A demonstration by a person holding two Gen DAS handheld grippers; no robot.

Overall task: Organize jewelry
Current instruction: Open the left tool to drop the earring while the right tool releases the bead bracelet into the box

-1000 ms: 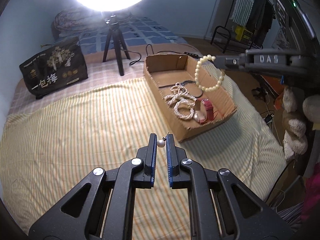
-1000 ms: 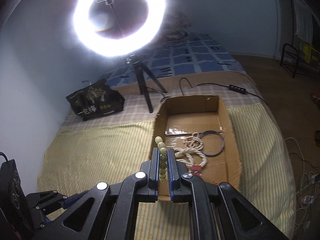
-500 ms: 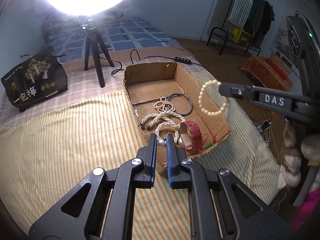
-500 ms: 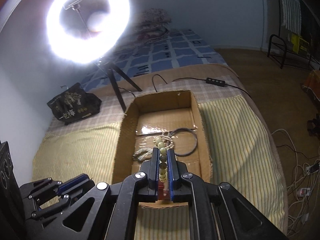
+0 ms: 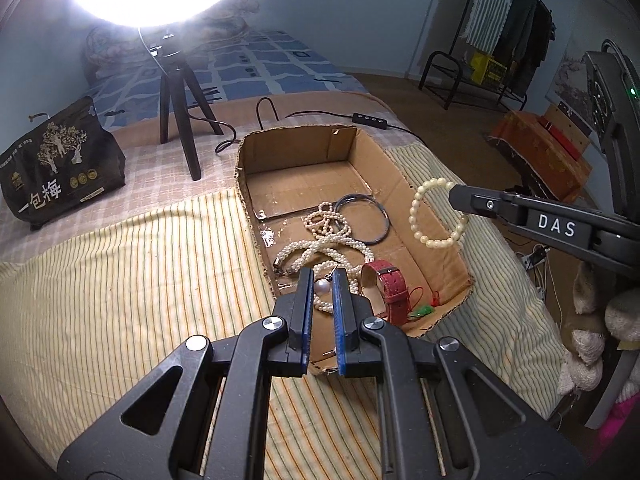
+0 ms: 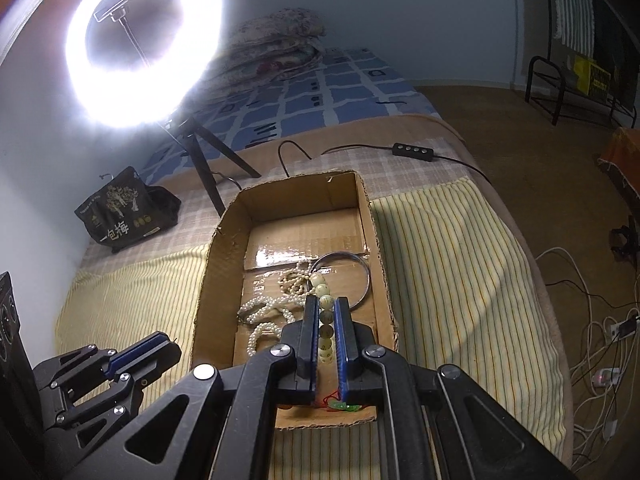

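An open cardboard box lies on the striped bed sheet and holds white pearl necklaces, a dark bangle and a red-strapped watch. My left gripper is shut on a small pearl pendant above the box's near end. From the right, my right gripper comes in, shut on a cream bead bracelet that hangs over the box's right wall. In the right wrist view the right gripper pinches the bracelet above the box, with the left gripper low on the left.
A bright ring light on a black tripod stands behind the box, with its cable and controller. A black printed bag sits at the back left. Small red and green bits lie at the box's near end. Cables trail over the floor on the right.
Both grippers have moved toward the box and sunk a little. The pearl pendant now hangs over the box's near end, and the bracelet sits lower above the jewelry.
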